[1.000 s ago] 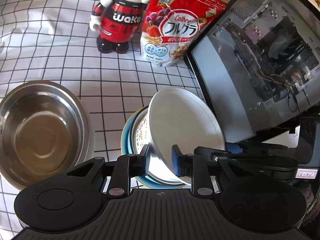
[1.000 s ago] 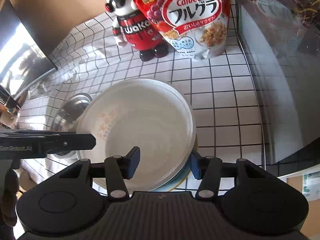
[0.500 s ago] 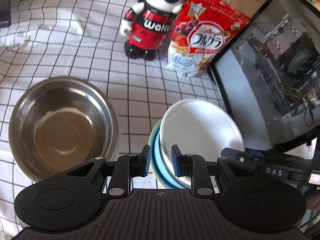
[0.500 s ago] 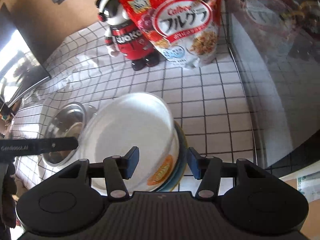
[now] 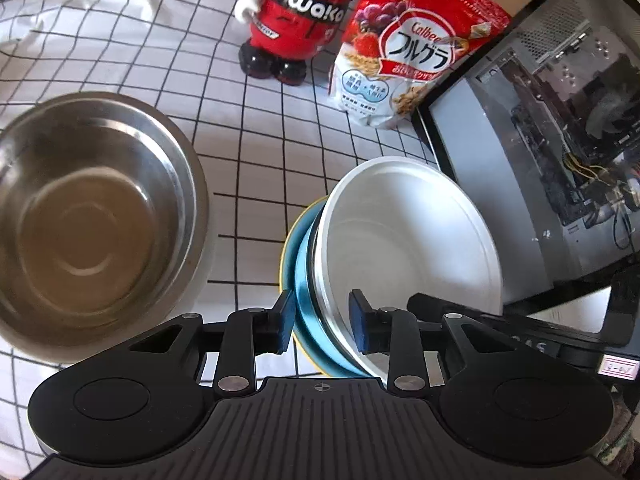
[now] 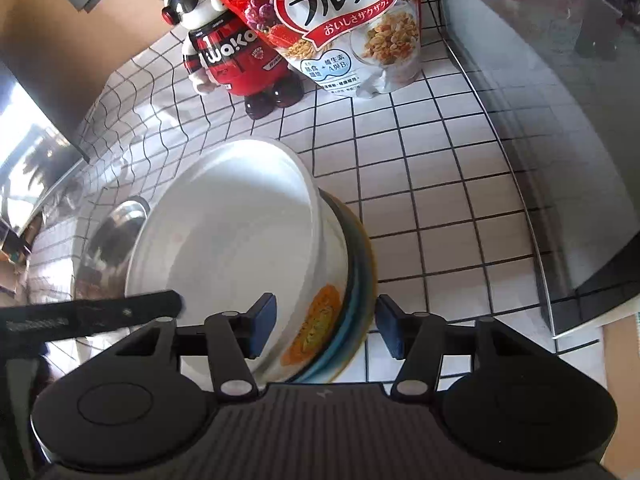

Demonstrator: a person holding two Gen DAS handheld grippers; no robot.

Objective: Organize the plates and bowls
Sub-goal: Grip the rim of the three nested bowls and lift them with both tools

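Straddling opposite rims of a white bowl (image 5: 404,240) nested in a blue plate (image 5: 306,280) on the checked cloth (image 5: 256,152), the left gripper (image 5: 322,320) and right gripper (image 6: 324,326) stand apart, pads clear, jaws having just been opening. Releasing cleanly likely means backing both straight off, sparing the steel bowl (image 5: 88,220) beside it.

We saw a shiny metal bowl (image 5: 92,216), a glossy white bowl (image 5: 404,240), and a checked cloth (image 5: 256,152).
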